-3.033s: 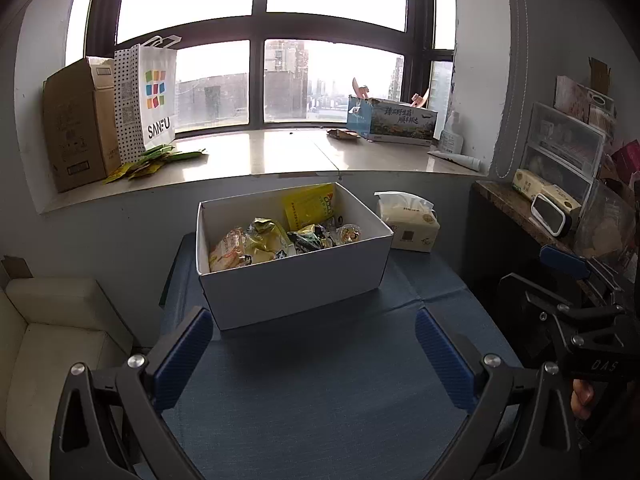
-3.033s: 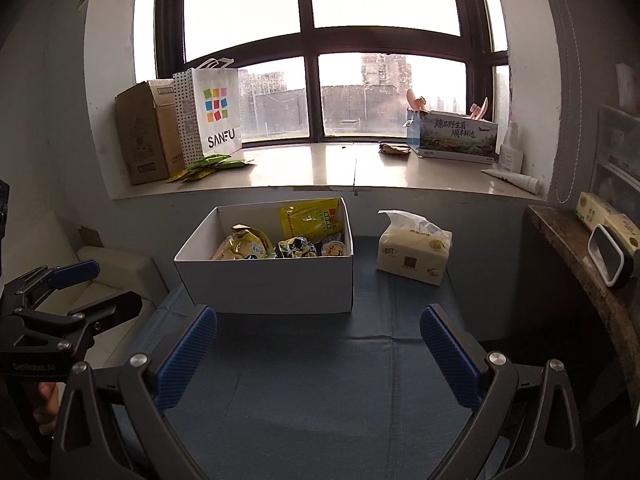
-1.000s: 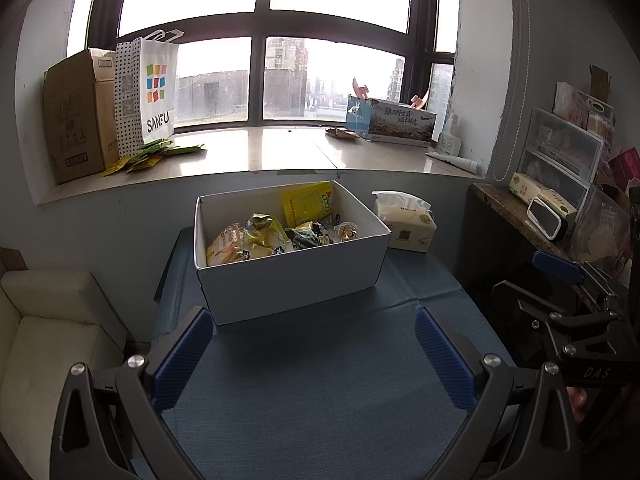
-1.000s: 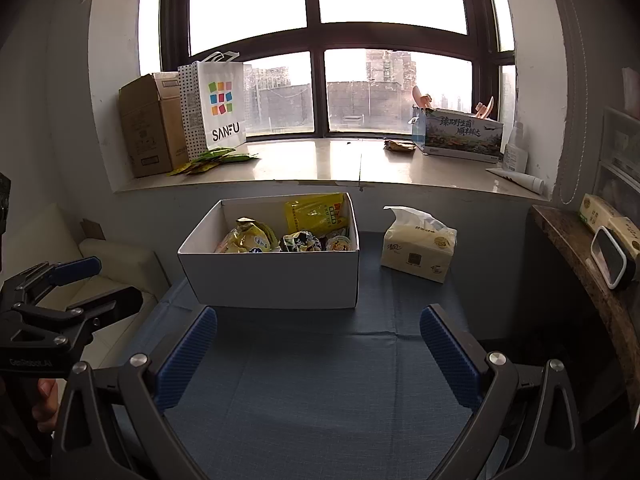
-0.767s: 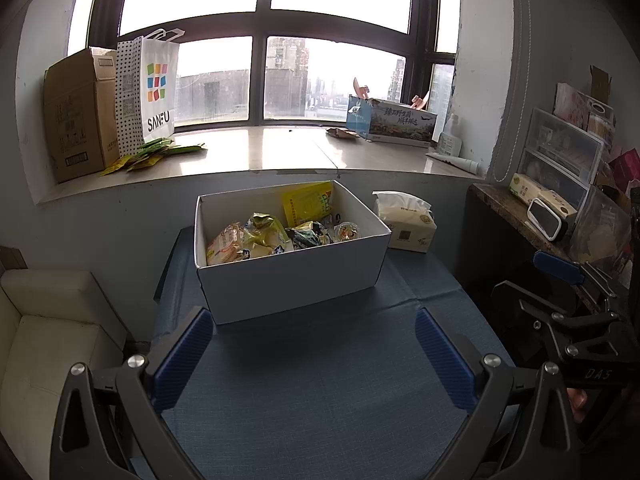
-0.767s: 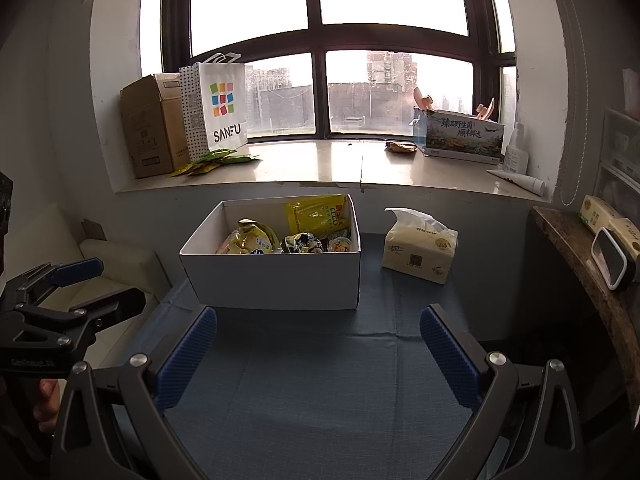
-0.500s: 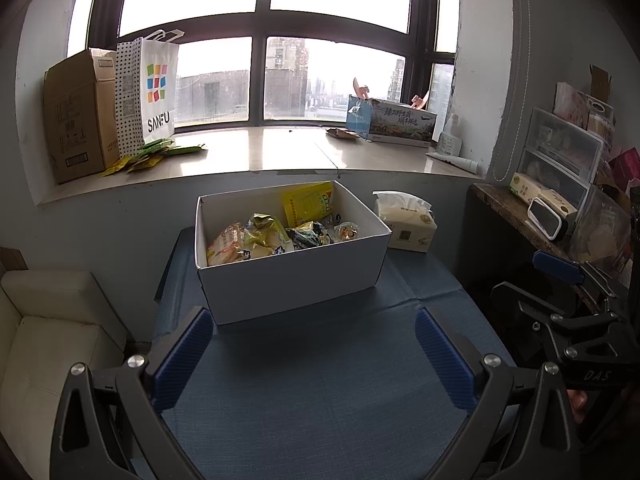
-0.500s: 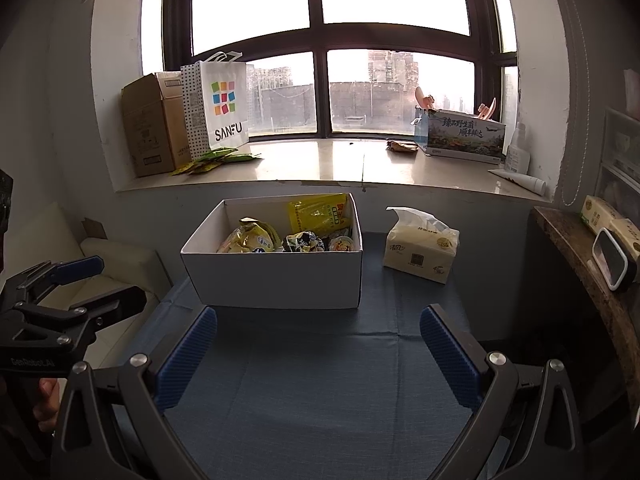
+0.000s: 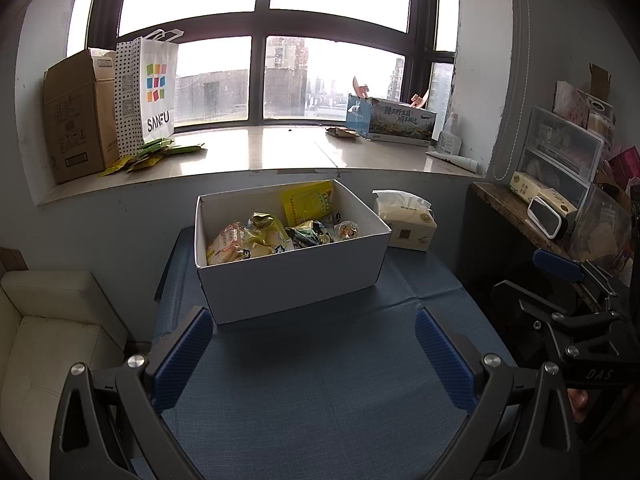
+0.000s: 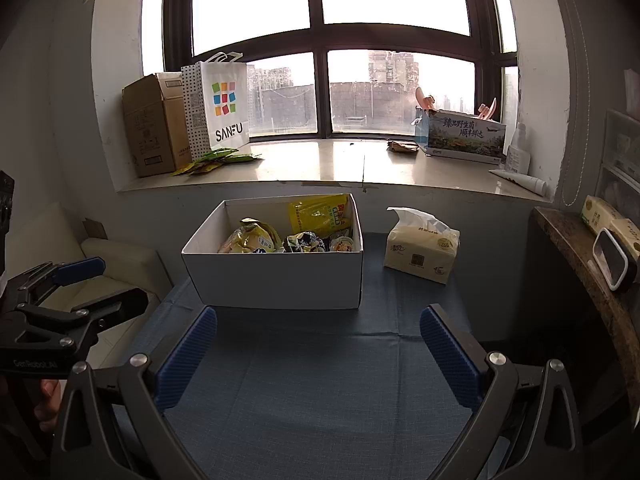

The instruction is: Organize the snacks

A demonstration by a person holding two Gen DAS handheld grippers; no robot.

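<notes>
left gripper (image 9: pixel 314 354): wide open, holding nothing | right gripper (image 10: pixel 318 344): wide open, holding nothing | white cardboard box (image 10: pixel 276 276): full of crinkly snack bags (image 10: pixel 256 238), on blue cloth table (image 10: pixel 320 392)

**A lived-in room in a high-rise flat**

Upper frame: a wide bay window (image 10: pixel 320 92) facing city towers. On its stone sill (image 10: pixel 320 168) stand a cardboard carton (image 10: pixel 150 124) and a shopping bag (image 10: pixel 222 106). Lower left — a cream sofa (image 9: pixel 52 328). Right edge — plastic drawers (image 9: pixel 564 148) and clutter. Centre — a tissue pack (image 10: pixel 420 250).
</notes>
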